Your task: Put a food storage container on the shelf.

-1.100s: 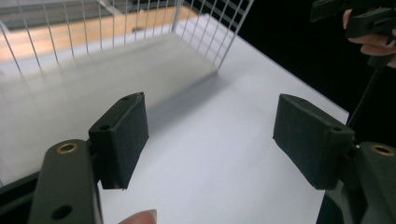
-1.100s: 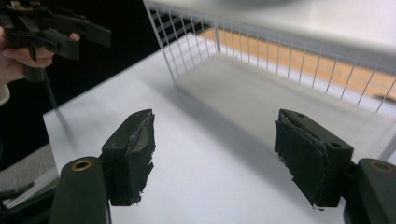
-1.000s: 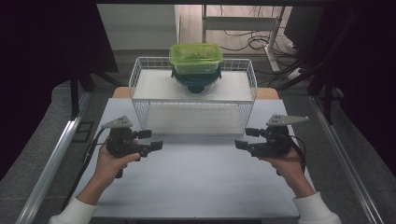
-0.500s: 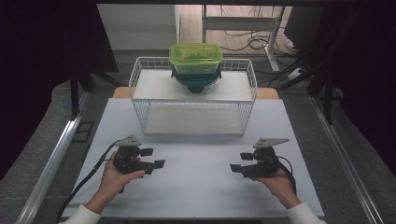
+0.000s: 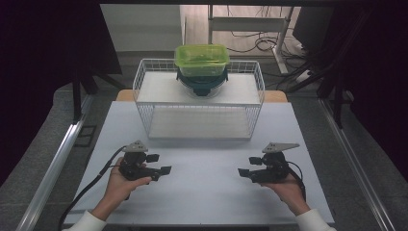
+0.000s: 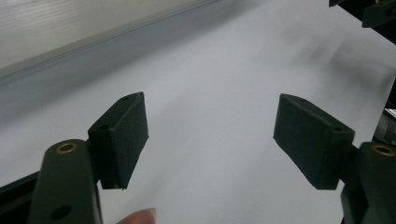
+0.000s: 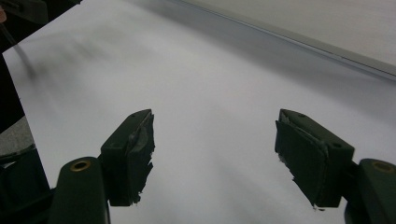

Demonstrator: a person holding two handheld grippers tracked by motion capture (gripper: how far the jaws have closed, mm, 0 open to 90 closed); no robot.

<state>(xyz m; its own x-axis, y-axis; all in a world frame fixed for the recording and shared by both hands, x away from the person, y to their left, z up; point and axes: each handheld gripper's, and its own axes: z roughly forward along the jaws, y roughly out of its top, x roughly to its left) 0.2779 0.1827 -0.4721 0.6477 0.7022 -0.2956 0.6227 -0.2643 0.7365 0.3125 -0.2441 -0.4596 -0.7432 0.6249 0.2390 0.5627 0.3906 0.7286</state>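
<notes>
My left gripper [image 5: 159, 163] rests low over the white table [image 5: 207, 202] at the front left, held in a hand, jaws pointing right. Its two black pads stand wide apart in the left gripper view, where the left gripper [image 6: 210, 135] has only bare table between them. My right gripper [image 5: 248, 166] mirrors it at the front right, jaws pointing left. In its own view the right gripper [image 7: 215, 149] is open too, with worn pads and nothing held. Both grippers face each other across a gap.
A white wire rack [image 5: 199, 120] stands at the back middle of the table. On its top shelf sits a green-lidded container [image 5: 201, 57] on a dark bowl [image 5: 202, 82]. Metal rails [image 5: 53, 163] run along both sides of the table.
Both hands have sunk from just in front of the rack to the table's front part. Over the last half second they have kept still. Jaws unchanged.
</notes>
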